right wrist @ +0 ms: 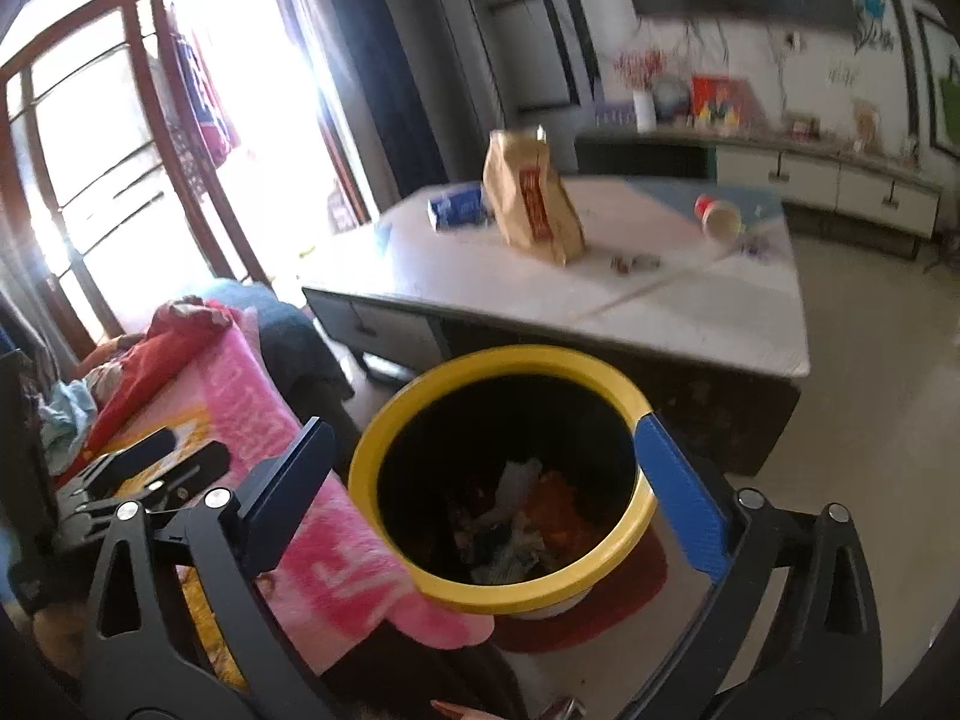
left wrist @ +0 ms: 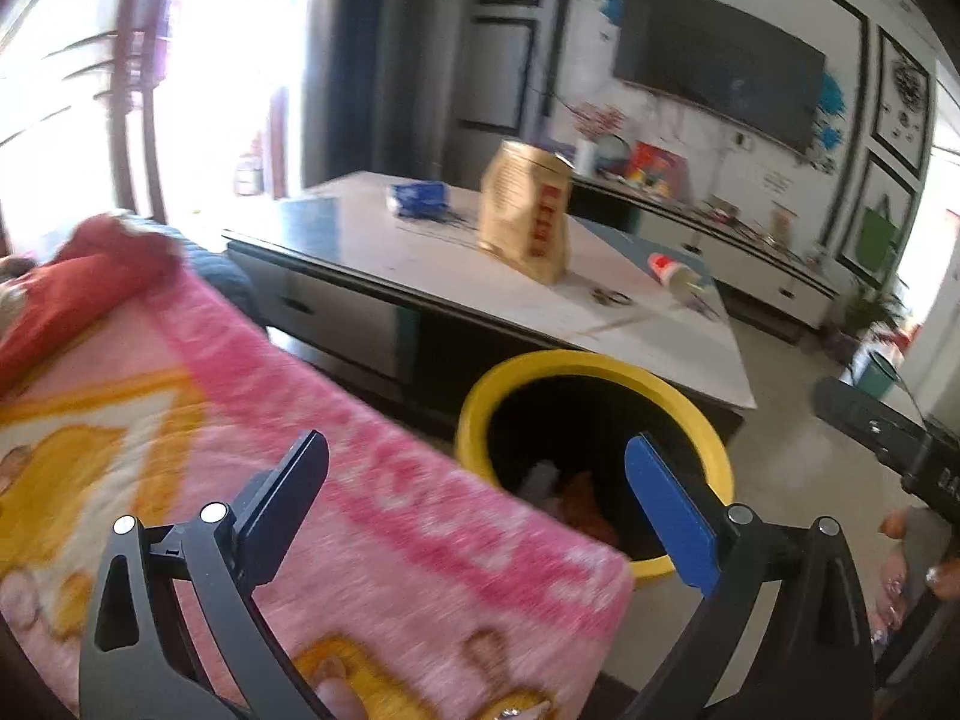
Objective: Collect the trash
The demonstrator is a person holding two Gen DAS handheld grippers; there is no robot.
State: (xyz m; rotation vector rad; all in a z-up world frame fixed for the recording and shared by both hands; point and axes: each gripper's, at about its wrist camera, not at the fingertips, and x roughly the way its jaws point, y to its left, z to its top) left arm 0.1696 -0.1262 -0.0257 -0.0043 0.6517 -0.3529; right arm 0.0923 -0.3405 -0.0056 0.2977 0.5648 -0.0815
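A black bin with a yellow rim stands on the floor between a pink blanket and a low table. Crumpled wrappers and scraps lie inside it. My right gripper hangs open just above the bin's mouth with nothing between its fingers. My left gripper is open and empty too, over the blanket's edge beside the bin. On the table stand a brown paper bag, a blue packet, a tipped paper cup and small scraps.
The pink blanket covers a seat on the left, with red cloth at its far end. A TV hangs over a long cabinet with clutter. Bare floor lies right of the table. A bright glass door is behind.
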